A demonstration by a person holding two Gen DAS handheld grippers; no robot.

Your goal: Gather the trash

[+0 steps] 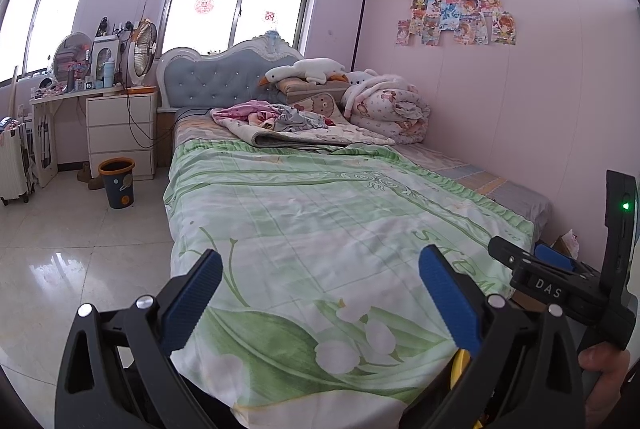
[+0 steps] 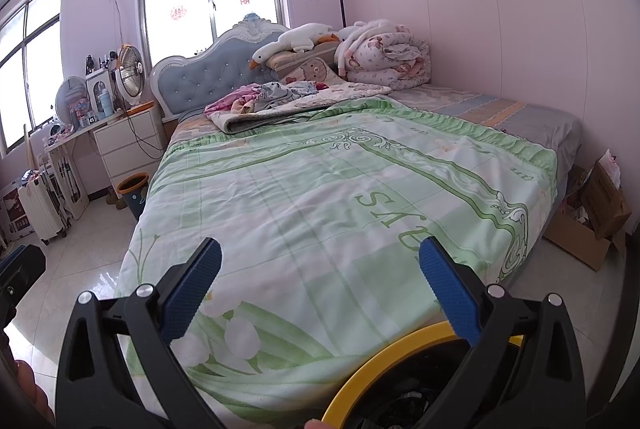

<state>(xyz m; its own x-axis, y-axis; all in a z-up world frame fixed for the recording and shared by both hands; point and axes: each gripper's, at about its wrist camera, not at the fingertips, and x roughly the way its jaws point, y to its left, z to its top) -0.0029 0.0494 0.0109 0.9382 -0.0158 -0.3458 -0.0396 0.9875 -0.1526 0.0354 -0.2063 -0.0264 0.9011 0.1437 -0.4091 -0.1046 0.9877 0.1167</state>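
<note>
Here, both grippers held at the foot edge of the bed [image 1: 320, 213]. Left gripper [image 1: 320, 293] spread wide, empty; right gripper [image 2: 320, 289] likewise. Yellow-rimmed bin [image 2: 404, 357] below the right gripper, against the bed's foot. Orange-rimmed bin [image 1: 117, 183] on the floor beside the nightstand [image 1: 120, 133].

We look from the foot of the bed [image 1: 320, 213] toward its headboard [image 2: 200, 77], both views close, sharing the bed.

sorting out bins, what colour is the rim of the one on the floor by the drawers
Orange rim on a dark blue bin, clearest in the left wrist view.
</note>
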